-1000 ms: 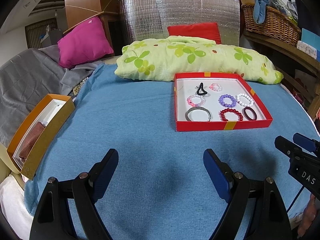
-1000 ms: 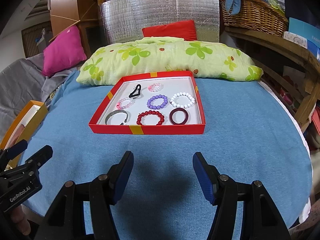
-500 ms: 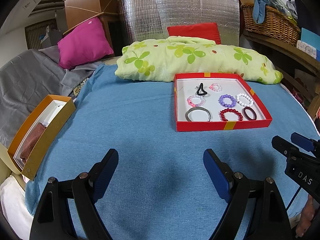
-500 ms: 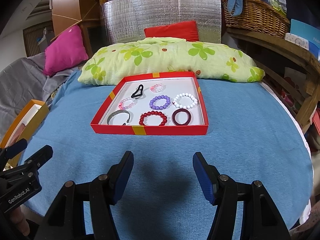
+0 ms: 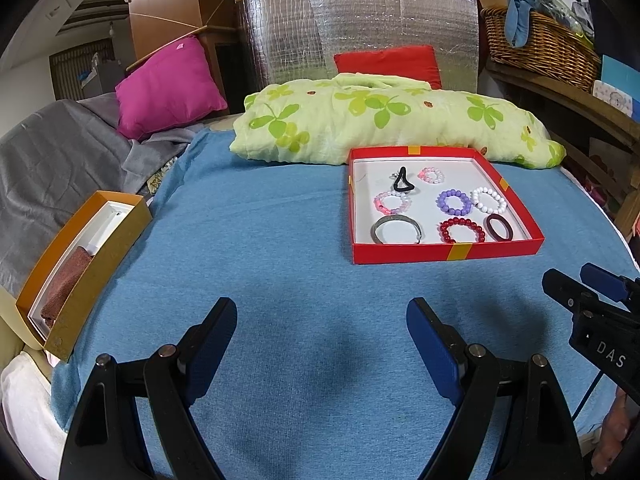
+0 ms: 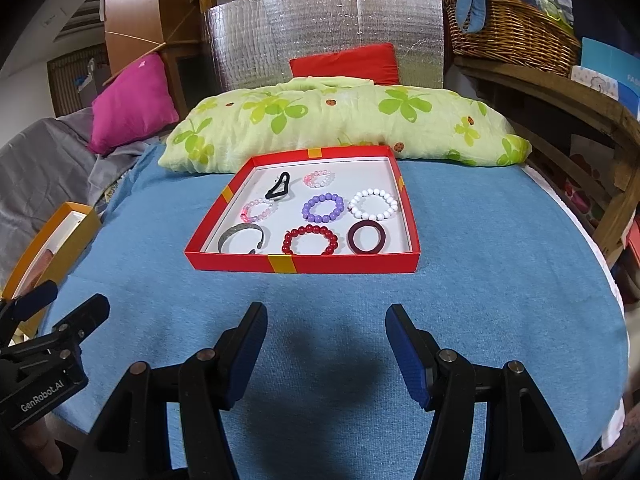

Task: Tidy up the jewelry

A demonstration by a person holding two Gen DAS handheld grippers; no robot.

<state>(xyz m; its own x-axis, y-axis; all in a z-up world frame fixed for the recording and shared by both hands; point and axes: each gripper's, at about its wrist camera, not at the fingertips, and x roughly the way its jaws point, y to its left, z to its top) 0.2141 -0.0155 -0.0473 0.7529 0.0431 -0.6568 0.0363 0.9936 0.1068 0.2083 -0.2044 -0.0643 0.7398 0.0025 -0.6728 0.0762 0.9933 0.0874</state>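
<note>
A red tray (image 5: 442,253) (image 6: 344,266) lies on the blue cloth and holds several bracelets: a red bead one (image 6: 309,239), a purple one (image 6: 323,207), a white one (image 6: 374,204), a dark ring (image 6: 367,236), a silver cuff (image 6: 242,238), two pink ones and a black loop (image 6: 279,186). My left gripper (image 5: 320,340) is open and empty, low over the cloth, left of and nearer than the tray. My right gripper (image 6: 326,342) is open and empty, in front of the tray.
An orange box (image 5: 94,276) holding a brown cloth sits at the cloth's left edge. A green-patterned pillow (image 6: 336,120) lies behind the tray. A wicker basket (image 6: 512,32) stands on a wooden shelf at the right. A pink cushion (image 5: 168,84) is at the back left.
The right gripper has moved slightly toward the tray, which looks a little larger in its view. The left gripper has stayed about where it was.
</note>
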